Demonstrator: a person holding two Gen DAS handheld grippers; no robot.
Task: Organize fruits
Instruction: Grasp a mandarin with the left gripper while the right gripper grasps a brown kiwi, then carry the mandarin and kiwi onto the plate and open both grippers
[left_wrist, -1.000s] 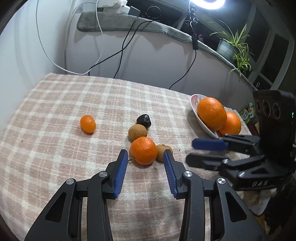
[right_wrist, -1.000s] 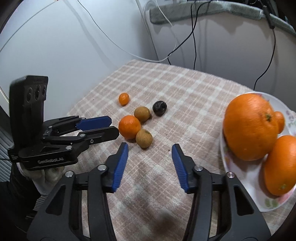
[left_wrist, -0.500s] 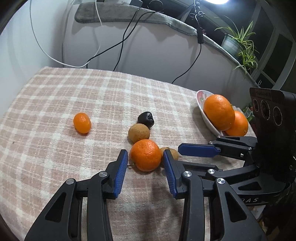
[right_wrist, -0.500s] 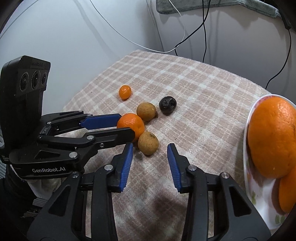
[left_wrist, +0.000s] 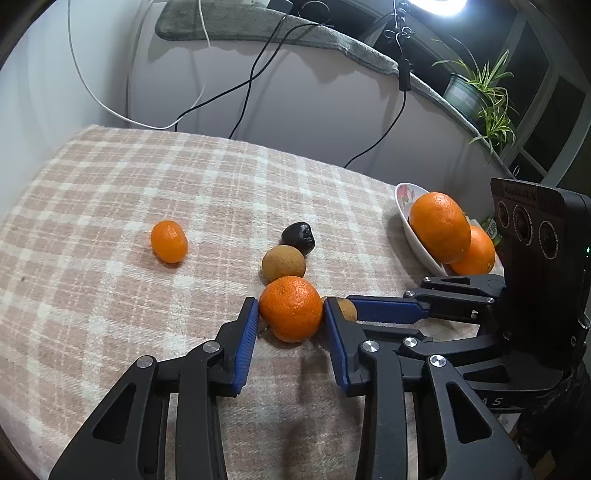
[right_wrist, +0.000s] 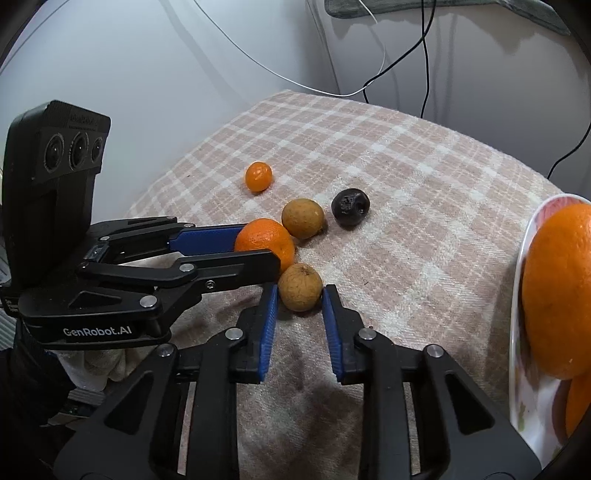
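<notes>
A tangerine (left_wrist: 290, 308) lies on the checked cloth between the blue pads of my left gripper (left_wrist: 288, 306). Its jaws are closing, and both pads touch the fruit's sides. Right beside it a small round brown fruit (right_wrist: 299, 291) sits between the pads of my right gripper (right_wrist: 299, 293), which is shut on it. In the right wrist view the left gripper (right_wrist: 258, 249) reaches in from the left around the tangerine (right_wrist: 264, 240). A second brown fruit (left_wrist: 283, 263), a dark wrinkled fruit (left_wrist: 298, 236) and a small orange kumquat (left_wrist: 168, 241) lie loose further back.
A white plate (left_wrist: 406, 221) at the cloth's right edge holds two large oranges (left_wrist: 439, 227). Cables hang down the wall behind the table. A potted plant (left_wrist: 480, 96) stands on the ledge at the back right. Bare checked cloth (left_wrist: 110, 295) spreads to the left.
Both grippers moved in on the fruit cluster and narrowed. The left one now has the tangerine between its pads; the right one came in and down and closed on the brown fruit.
</notes>
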